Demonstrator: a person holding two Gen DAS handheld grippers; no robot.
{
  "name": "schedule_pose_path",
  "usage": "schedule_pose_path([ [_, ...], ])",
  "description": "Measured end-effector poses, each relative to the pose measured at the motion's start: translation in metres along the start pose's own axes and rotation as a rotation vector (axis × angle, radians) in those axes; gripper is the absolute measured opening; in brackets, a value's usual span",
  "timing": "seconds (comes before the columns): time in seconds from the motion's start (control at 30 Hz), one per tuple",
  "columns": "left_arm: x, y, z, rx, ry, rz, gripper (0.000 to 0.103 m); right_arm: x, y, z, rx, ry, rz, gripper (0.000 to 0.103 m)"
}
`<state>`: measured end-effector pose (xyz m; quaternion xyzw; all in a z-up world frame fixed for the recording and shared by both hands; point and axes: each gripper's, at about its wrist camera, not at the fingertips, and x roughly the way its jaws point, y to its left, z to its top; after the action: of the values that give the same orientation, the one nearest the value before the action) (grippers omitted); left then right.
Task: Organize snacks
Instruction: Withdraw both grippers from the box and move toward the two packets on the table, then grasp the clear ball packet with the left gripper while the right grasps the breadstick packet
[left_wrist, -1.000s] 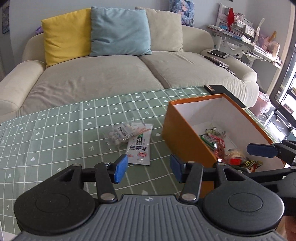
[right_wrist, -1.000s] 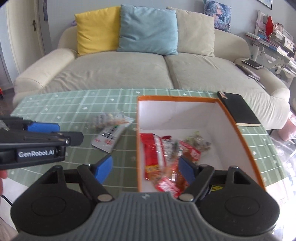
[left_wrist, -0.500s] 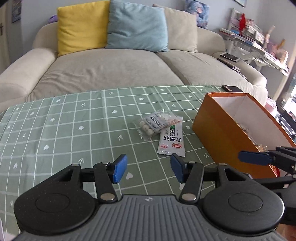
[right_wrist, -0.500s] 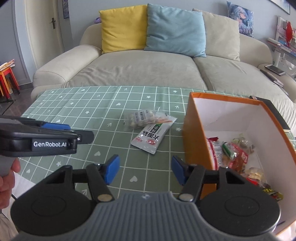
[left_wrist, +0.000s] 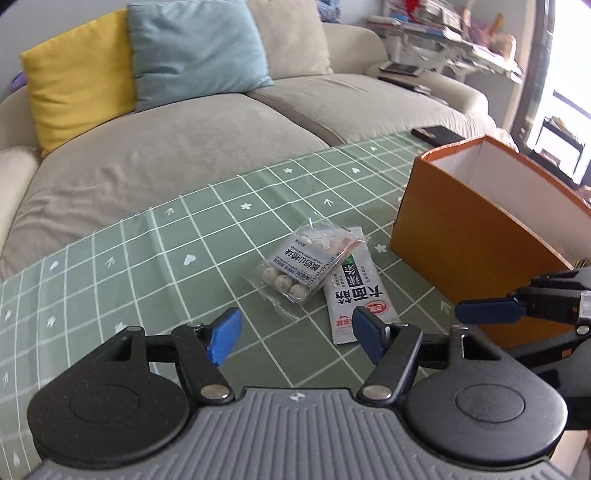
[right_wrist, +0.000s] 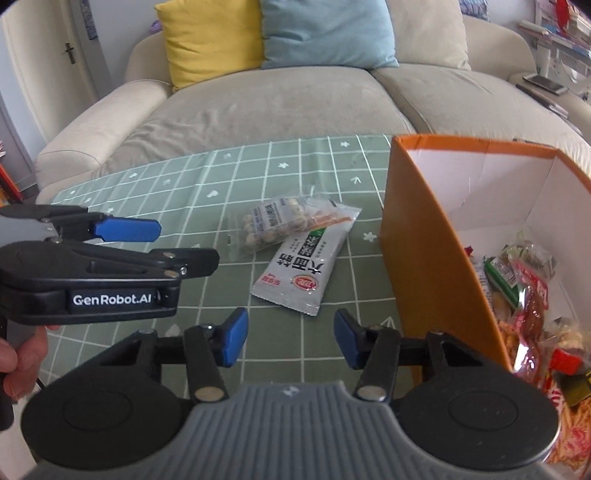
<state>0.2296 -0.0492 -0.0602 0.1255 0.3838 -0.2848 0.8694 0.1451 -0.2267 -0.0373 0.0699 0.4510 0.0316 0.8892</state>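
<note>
Two snack packets lie on the green checked tablecloth (left_wrist: 147, 266): a clear bag of round balls (left_wrist: 306, 264) (right_wrist: 275, 223) overlapping a white sachet with green print (left_wrist: 358, 295) (right_wrist: 303, 266). Right of them stands an orange box (left_wrist: 469, 243) (right_wrist: 432, 254) with white inner walls, holding several wrapped snacks (right_wrist: 524, 295). My left gripper (left_wrist: 295, 338) hovers just short of the packets, jaws opening, nothing between them. My right gripper (right_wrist: 290, 343) hangs near the sachet's front end, jaws closing on empty air. Each gripper shows in the other's view.
A beige sofa (left_wrist: 184, 140) with yellow, blue and beige cushions runs behind the table. A black flat object (left_wrist: 437, 134) lies at the table's far right corner. A hand (right_wrist: 14, 354) holds the left gripper's handle. Cluttered shelves (left_wrist: 454, 33) stand at far right.
Both grippers moved left and down, away from the box and toward the two packets. The left jaws spread wider; the right jaws narrowed.
</note>
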Motion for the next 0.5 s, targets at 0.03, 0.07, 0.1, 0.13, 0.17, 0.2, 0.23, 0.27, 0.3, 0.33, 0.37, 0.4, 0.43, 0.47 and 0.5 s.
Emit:
schedule_pose_path([
  [0.03,0.007,0.002,0.002,0.018,0.008,-0.006,0.081,0.006,-0.001,0.001,0.010,0.006,-0.010,0.051],
  [0.07,0.014,0.004,0.004,0.035,0.019,-0.010,0.081,0.011,-0.002,0.003,0.020,0.009,-0.019,0.051],
  [0.1,0.021,0.006,0.006,0.051,0.027,-0.015,0.081,0.016,-0.003,0.004,0.027,0.011,-0.029,0.051],
  [0.13,0.027,0.008,0.008,0.067,0.033,-0.022,0.081,0.021,-0.005,0.005,0.032,0.014,-0.040,0.051],
  [0.17,0.033,0.009,0.011,0.082,0.040,-0.033,0.082,0.026,-0.006,0.006,0.037,0.016,-0.049,0.051],
  [0.2,0.038,0.011,0.013,0.096,0.046,-0.047,0.084,0.030,-0.008,0.007,0.047,0.017,-0.055,0.051],
  [0.23,0.044,0.011,0.016,0.112,0.050,-0.060,0.085,0.033,-0.010,0.007,0.059,0.019,-0.054,0.051],
  [0.27,0.049,0.012,0.017,0.130,0.056,-0.070,0.087,0.037,-0.012,0.008,0.072,0.020,-0.050,0.051],
  [0.3,0.054,0.012,0.019,0.149,0.061,-0.078,0.087,0.039,-0.013,0.008,0.081,0.015,-0.049,0.050],
  [0.33,0.060,0.011,0.021,0.167,0.067,-0.086,0.087,0.041,-0.014,0.008,0.085,0.008,-0.046,0.049],
  [0.37,0.066,0.011,0.024,0.184,0.075,-0.092,0.087,0.042,-0.014,0.008,0.082,0.001,-0.039,0.049],
  [0.4,0.071,0.012,0.026,0.199,0.084,-0.098,0.087,0.044,-0.014,0.008,0.076,-0.007,-0.036,0.049],
  [0.43,0.075,0.012,0.028,0.212,0.091,-0.105,0.087,0.045,-0.014,0.008,0.067,-0.015,-0.034,0.049],
  [0.47,0.078,0.013,0.031,0.219,0.092,-0.114,0.087,0.046,-0.013,0.007,0.058,-0.022,-0.034,0.049],
  [0.5,0.081,0.014,0.032,0.221,0.094,-0.126,0.088,0.047,-0.013,0.007,0.051,-0.029,-0.036,0.048],
])
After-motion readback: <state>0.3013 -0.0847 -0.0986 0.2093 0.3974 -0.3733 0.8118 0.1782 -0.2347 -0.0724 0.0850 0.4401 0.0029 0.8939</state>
